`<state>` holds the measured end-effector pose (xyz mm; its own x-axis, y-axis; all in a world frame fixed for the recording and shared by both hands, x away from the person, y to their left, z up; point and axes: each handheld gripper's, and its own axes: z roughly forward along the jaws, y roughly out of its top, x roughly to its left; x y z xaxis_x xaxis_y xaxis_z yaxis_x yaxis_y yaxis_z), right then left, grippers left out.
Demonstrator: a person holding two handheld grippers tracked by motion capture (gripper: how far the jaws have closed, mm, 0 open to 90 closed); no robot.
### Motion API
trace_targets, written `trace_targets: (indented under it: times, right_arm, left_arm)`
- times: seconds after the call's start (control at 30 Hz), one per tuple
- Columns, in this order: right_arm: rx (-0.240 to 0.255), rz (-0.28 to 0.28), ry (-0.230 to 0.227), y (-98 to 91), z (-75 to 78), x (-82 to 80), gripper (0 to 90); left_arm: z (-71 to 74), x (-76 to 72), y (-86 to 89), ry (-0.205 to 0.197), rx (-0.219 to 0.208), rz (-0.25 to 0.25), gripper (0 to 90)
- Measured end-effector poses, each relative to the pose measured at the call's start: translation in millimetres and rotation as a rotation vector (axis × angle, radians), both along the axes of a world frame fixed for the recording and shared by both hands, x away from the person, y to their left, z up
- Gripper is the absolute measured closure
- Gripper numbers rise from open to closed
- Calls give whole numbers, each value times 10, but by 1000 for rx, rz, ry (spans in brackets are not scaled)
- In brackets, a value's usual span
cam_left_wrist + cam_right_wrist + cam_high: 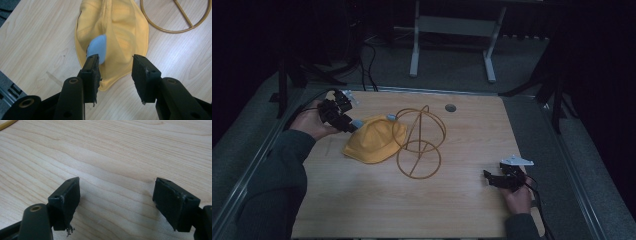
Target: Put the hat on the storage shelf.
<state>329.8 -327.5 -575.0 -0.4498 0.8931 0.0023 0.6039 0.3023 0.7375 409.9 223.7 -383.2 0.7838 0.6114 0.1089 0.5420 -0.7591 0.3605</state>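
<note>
Wire stand (pixel 419 142) sits right of the yellow cap (pixel 374 140), touching it. Left gripper (pixel 353 125) gapes empty over the cap's brim; right gripper (pixel 490 178) gapes wide, well apart. Dim far floor stays unreadable.

Black two-jaw tongs (pixel 353 123) with brass-ringed pivot holes – dark grey-green sleeves (pixel 277 185) on both forearms.

Dim lab, wooden test table (pixel 362 210), stand legs (pixel 414 60)

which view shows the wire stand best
The high view: the whole gold wire stand shows, upright beside the yellow cap. The left gripper view catches part of its base ring; the right gripper view, a sliver.
</note>
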Motion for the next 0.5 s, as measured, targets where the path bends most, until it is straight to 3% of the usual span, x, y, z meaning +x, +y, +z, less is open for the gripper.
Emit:
trace_targets:
  times: [0.5]
  right_arm:
    - [0,1,0,1,-1,0,218]
  left_arm:
    - [-34,191,-187,5,16,-7,583]
